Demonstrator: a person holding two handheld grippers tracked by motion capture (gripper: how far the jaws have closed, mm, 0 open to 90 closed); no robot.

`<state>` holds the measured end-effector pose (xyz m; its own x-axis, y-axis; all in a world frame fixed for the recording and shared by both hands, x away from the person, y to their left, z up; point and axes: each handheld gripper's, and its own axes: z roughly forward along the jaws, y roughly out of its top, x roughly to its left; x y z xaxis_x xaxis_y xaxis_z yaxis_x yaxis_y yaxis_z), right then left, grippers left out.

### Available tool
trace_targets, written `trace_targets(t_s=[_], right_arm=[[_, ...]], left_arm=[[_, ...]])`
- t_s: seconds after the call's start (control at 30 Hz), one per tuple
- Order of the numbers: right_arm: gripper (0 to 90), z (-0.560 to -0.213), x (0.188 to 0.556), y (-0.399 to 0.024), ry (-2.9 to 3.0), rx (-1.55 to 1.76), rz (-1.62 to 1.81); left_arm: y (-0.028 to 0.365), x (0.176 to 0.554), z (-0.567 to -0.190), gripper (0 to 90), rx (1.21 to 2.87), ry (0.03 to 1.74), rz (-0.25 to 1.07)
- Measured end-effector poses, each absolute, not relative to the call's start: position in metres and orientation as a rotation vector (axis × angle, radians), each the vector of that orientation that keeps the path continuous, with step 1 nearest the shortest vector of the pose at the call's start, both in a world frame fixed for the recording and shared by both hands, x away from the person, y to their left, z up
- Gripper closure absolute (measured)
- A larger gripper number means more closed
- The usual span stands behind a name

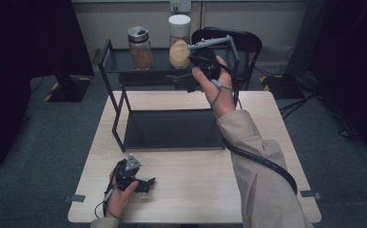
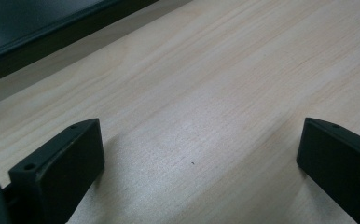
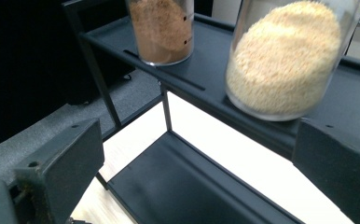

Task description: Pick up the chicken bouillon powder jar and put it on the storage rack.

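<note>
Item 1 — right gripper (image 1: 187,71): raised at the rack's top shelf, jaws spread wide, nothing between them. In its own view (image 3: 201,154) the jaws stand low and short of the pale jar, which sits ahead at about 1 o'clock.

Item 2 — pale jar (image 1: 179,42): white lid, clear wall, filled with pale yellow grains (image 3: 285,60). Upright on the top shelf, right of the brown jar, apart from it. This looks to be the thing being reached for.

Item 3 — brown jar (image 1: 140,48): metal lid, brown powder (image 3: 162,30). Upright on the same shelf, at 9 o'clock of the pale jar.

Item 4 — rack (image 1: 112,102): black, two-tier; lower shelf lies bare on the tabletop.

Item 5 — left gripper (image 1: 146,183): resting on the tabletop (image 2: 225,93) at the near left, jaws spread, holding nothing.

Handling note, by judgement: the step is the approach to grasp the pale jar
- lift the right gripper so the jaws clear the shelf edge, then turn toward 1 o'clock until the jar sits centred between them
- keep the jaws fully spread until both flank the jar's wall
- grip at mid-height, below the lid, jaws level, since the round glass may slip or tip if caught off-centre
- close gently; keep the left jaw clear of the brown jar
- lift straight up before drawing back
</note>
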<state>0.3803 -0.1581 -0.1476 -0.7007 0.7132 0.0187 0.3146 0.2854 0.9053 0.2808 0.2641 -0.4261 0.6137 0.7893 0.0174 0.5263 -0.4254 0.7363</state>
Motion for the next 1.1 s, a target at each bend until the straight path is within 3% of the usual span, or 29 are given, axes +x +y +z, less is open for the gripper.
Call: trace_targets(t_s=[1.1], right_arm=[[1.0,-0.211,0.345,-0.192,2.225,0.918,1.420]], left_arm=[[0.264,0.280,-0.426,0.0,2.125,1.032,0.476]])
